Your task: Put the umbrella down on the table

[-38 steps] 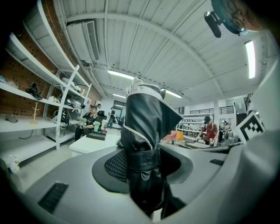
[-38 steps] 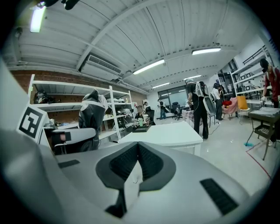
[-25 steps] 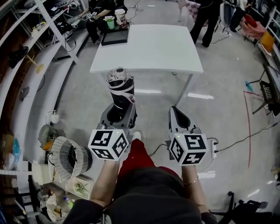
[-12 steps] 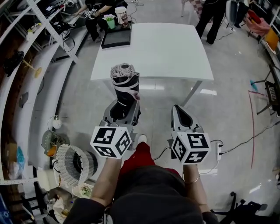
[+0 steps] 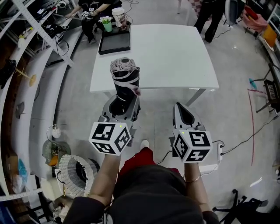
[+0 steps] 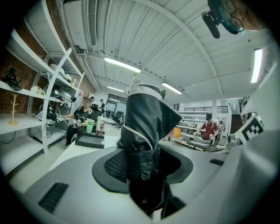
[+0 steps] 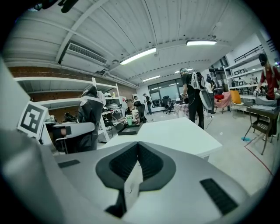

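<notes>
A folded black umbrella point(image 5: 124, 81) with pale trim stands upright in my left gripper point(image 5: 122, 107), whose jaws are shut on its lower part. In the left gripper view the umbrella point(image 6: 146, 127) fills the space between the pads of the left gripper point(image 6: 144, 166). Its top sits over the near edge of the white table point(image 5: 175, 52). My right gripper point(image 5: 183, 114) hovers beside it, short of the table, shut and holding nothing. The right gripper view shows the right gripper point(image 7: 138, 151) with its pads together, the umbrella point(image 7: 91, 113) at left and the table point(image 7: 175, 131) ahead.
A black tray point(image 5: 114, 43) with cups point(image 5: 118, 17) sits on the table's far left corner. A seated person point(image 5: 94, 11) and a standing person point(image 5: 214, 13) are beyond the table. Shelving point(image 5: 26, 65) runs along the left; a wire basket point(image 5: 74, 173) lies on the floor.
Both grippers have moved forward toward the table, which now looks nearer. The umbrella's top has come from over the floor to over the table's near edge.
</notes>
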